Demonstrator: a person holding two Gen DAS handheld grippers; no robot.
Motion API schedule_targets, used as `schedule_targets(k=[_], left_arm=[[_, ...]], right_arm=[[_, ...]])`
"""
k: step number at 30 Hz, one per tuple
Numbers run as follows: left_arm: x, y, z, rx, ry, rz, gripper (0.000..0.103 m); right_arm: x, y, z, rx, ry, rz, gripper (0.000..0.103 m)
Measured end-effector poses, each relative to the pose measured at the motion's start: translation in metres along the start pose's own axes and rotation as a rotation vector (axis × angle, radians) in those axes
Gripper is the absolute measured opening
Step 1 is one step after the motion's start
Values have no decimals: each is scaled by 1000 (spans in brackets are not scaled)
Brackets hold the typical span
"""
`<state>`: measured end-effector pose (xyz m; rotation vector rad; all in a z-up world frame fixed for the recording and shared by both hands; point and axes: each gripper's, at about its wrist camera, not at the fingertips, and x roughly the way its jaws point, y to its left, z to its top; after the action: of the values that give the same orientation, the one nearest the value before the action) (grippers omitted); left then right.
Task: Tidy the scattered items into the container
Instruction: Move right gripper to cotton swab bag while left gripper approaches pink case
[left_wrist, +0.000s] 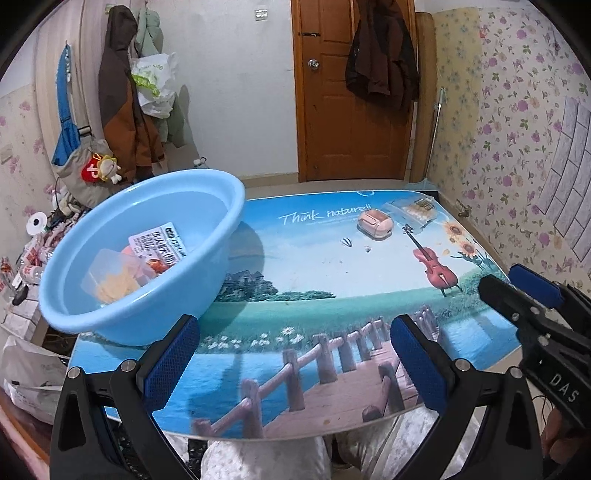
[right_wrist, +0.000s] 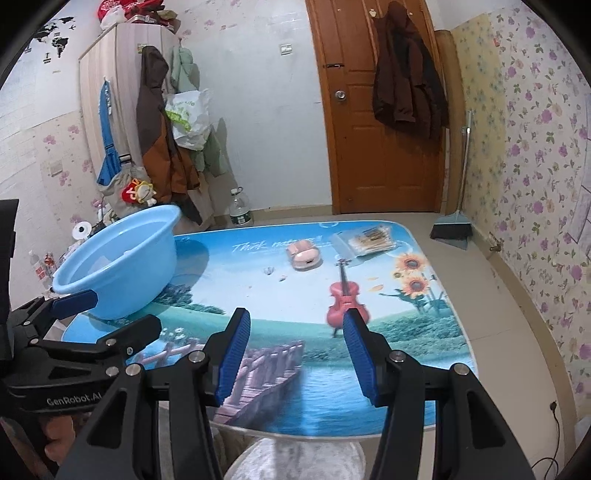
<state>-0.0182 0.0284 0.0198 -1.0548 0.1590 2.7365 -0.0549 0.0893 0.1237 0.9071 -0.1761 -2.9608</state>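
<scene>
Left wrist view: left gripper (left_wrist: 295, 363) and right gripper (right_wrist: 297, 354), jaws apart and empty, hover over the counter (left_wrist: 332, 314); pink case (left_wrist: 374, 224) and swab packet (left_wrist: 417, 209) lie far from the partly filled basin (left_wrist: 147, 314), awaiting collection.

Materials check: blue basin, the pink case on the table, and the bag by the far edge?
Blue basin: looks like moulded plastic, smooth and semi-glossy, with soft highlights on its rolled rim.
Pink case: probably hard glossy plastic, given its rounded shell with a sheen.
Bag: clear thin plastic film; the cotton swabs inside show through.
</scene>
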Motion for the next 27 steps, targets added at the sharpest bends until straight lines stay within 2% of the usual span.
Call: schedule_targets(k=[8,12,15,21,25,27], left_arm=[[26,-16,15,23,32,-30,103],[45,-27,27,39,49,-45,103],[64,-36,40,44,64,-55,103],[112,-54,71,8,126,-91,103],[148,-69,86,-29,180,-91,103],[163,-75,91,-41,204,-81,103]], right_arm=[[22,-29,16,-6,15,-57,54],[40,-42,29,-26,27,-63,60],[62,-52,41,-64,52,-61,61],[115,-77,64,-118,127,-61,71],[153,-89,73,-189,180,2,72],[172,-97,78,-221,211,-1,72]])
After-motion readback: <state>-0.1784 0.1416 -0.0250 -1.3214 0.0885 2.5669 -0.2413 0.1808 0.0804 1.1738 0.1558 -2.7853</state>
